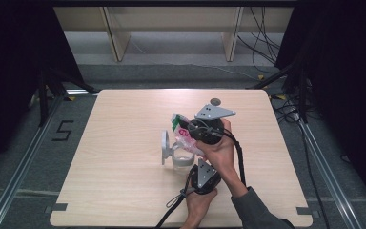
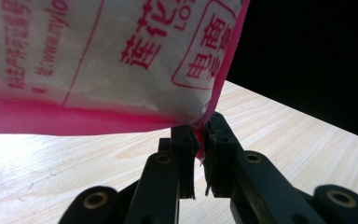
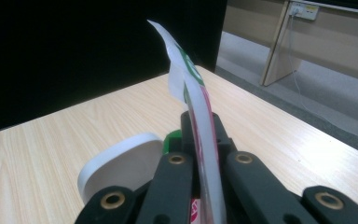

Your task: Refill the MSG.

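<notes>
Centrally, a pale wood-grain bench (image 1: 124,181) takes up most of the high view, with dark curtains to left and right and grey floor beyond the far edge. A small grey disc (image 1: 215,101) lies on the bench near the far edge, just beyond the right gripper's grey plate.

Both of the person's hands come in from the near edge and meet a little right of bench centre. The right gripper (image 1: 190,128), topped by the three-cornered plate, sits farther from the person; the left gripper (image 1: 196,164) is nearer, cable trailing off the near edge.

Between them hangs a plastic sachet (image 1: 183,133), white with pink borders, red Chinese print and a green patch at its far end. It is off the bench, stretched between the two grippers.

Left gripper view: the fingers (image 2: 220,140) are clamped on a pink corner of the sachet (image 2: 98,60), the rest of which spreads above and to the left.

Right gripper view: the fingers (image 3: 189,135) are pressed together on the sachet (image 3: 200,112), seen edge-on, its free end curling upward.

Just below the sachet, a clear glass jar (image 1: 183,159) stands on the bench, open, its white hinged lid (image 1: 164,147) flipped up on the left. The lid (image 3: 121,163) shows rounded and white beside the right gripper's fingers.
</notes>
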The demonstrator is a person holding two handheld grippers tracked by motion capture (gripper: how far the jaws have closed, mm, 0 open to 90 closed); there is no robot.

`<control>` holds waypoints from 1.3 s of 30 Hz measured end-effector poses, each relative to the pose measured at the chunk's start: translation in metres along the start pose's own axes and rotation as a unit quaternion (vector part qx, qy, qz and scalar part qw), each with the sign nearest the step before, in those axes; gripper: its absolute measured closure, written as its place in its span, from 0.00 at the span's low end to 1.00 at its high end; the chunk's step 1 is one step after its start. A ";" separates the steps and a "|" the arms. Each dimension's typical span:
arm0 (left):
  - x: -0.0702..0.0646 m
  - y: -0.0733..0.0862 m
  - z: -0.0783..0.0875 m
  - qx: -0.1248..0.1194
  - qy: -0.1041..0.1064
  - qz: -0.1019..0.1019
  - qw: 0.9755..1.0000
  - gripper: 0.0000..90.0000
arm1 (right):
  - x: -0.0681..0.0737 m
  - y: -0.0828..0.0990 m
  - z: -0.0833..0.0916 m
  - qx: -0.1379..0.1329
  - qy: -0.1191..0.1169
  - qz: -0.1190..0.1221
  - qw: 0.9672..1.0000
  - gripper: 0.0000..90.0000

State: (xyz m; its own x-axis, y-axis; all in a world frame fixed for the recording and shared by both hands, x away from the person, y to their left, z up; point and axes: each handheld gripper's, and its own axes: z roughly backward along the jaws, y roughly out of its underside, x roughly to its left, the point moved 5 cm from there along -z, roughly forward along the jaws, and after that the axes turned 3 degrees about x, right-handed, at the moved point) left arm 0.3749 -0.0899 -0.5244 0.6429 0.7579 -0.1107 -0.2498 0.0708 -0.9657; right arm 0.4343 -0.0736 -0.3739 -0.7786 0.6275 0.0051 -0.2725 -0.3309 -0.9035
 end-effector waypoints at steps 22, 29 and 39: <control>-0.001 0.000 -0.001 0.002 0.004 -0.002 1.000 0.92 | 0.000 0.000 -0.003 0.003 0.000 0.028 1.000 1.00; -0.008 -0.003 -0.005 -0.031 0.014 0.034 0.999 0.92 | 0.002 0.002 -0.005 0.013 -0.004 0.024 1.000 1.00; -0.007 -0.003 -0.006 -0.027 0.012 0.030 0.999 0.92 | 0.003 0.003 -0.007 0.014 -0.002 0.026 1.000 1.00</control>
State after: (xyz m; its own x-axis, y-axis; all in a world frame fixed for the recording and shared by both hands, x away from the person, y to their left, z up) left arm 0.3755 -0.0992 -0.5222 0.6448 0.7444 -0.1733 -0.2490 -0.0097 -0.9685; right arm 0.4349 -0.0681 -0.3792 -0.7944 0.6060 -0.0406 -0.2470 -0.3835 -0.8899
